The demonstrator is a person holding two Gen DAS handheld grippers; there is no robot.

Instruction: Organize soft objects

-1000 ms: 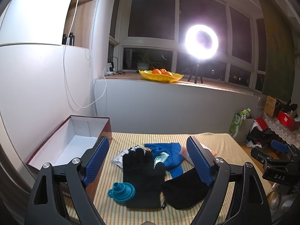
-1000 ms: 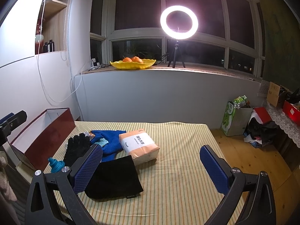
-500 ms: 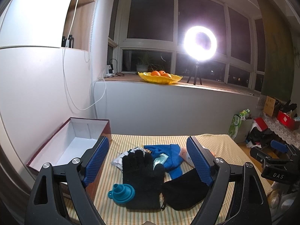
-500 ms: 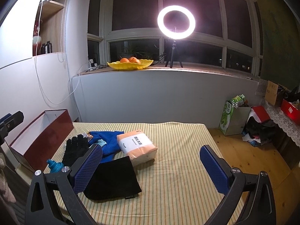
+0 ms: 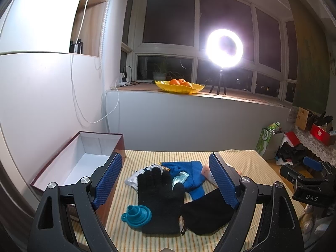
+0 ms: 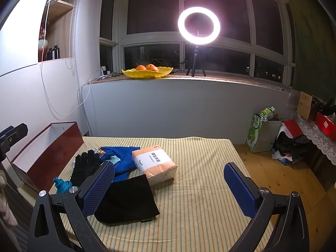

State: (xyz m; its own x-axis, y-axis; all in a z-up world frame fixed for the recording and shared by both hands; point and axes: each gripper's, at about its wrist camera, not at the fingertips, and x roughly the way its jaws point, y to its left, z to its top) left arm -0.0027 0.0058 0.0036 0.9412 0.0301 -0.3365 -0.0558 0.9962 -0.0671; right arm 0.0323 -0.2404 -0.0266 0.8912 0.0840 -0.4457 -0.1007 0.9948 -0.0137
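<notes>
1. The black glove [image 5: 160, 197] lies flat on the striped worktop [image 6: 199, 189], beside the teal funnel [image 5: 137, 213] and just ahead of the blue cloth [image 5: 189, 174]; it looks light and limp, likely to sag, so pinching mid-palm seems best.
2. The black pouch [image 6: 128, 199] and tissue pack [image 6: 155, 163] lie beside it (the open box [image 5: 88, 159] stands left).
3. The left claw [image 5: 166, 185] hovers above the glove, jaws wide apart, empty.
4. The right claw [image 6: 170, 189] hangs over bare cloth, also spread, holding nothing.
</notes>
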